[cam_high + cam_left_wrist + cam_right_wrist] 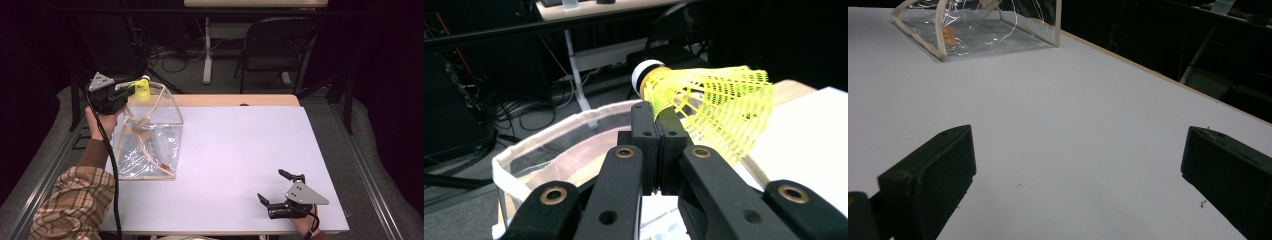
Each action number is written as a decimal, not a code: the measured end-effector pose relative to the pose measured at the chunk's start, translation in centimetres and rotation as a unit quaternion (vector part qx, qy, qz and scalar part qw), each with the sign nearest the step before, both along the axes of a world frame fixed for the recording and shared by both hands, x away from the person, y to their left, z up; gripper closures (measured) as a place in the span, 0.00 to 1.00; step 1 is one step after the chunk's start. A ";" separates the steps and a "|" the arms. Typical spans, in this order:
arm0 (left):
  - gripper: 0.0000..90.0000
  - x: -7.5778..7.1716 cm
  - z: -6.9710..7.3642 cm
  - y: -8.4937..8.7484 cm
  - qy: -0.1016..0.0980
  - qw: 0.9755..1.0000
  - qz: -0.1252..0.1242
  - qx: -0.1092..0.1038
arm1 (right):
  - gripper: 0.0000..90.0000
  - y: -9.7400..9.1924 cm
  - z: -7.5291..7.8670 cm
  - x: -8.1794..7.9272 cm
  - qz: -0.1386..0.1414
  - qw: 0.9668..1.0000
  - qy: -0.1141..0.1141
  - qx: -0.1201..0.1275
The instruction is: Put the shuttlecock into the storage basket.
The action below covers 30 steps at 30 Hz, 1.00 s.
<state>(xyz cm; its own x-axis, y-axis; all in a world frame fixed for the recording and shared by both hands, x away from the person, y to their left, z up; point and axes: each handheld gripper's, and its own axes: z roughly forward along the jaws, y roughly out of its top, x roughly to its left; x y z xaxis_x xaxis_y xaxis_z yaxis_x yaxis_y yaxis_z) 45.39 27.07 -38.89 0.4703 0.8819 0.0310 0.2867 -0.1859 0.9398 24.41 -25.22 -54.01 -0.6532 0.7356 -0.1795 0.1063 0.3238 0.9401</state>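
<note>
From the high view I have my left gripper [131, 92] up at about ten o'clock on the table [240, 150], clenched on a yellow shuttlecock [142, 89] that it holds in the air just above the open top of a clear bag [150, 135]. In the left gripper view the two black jaws are pressed together on the edge of the shuttlecock's [709, 107] net skirt; the white cork tip points toward eleven o'clock in that view and the skirt flares out toward three o'clock. Below the jaws I see the bag's [549, 145] cream-trimmed rim curving across the lower left. The bag stands on the table's left side with its opening up and its pale straps folded inside. My right gripper [280, 192] rests low at about five o'clock on the table, well apart from the bag, jaws spread wide with nothing between them. In the right gripper view, bare table [1073, 125] lies between the jaws, and the bag [983, 30] sits far off at eleven o'clock.
</note>
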 end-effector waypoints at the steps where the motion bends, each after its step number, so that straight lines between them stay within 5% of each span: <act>1: 1.00 0.0 -0.2 0.0 0.001 1.000 0.000 0.001 | 0.01 0.0 0.0 0.0 0.000 1.000 0.000 0.000; 30: 1.00 0.3 -1.5 -0.3 0.025 1.000 -0.008 0.017 | 0.01 0.1 0.0 0.0 0.004 1.000 0.001 -0.003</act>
<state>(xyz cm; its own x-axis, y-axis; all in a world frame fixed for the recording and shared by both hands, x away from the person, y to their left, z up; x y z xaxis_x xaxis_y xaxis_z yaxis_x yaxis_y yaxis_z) 45.66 26.79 -40.43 0.4867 0.8728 0.0359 0.3305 -0.2221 0.9173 24.43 -25.16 -54.06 -0.6592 0.7293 -0.1832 0.1051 0.3306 0.9379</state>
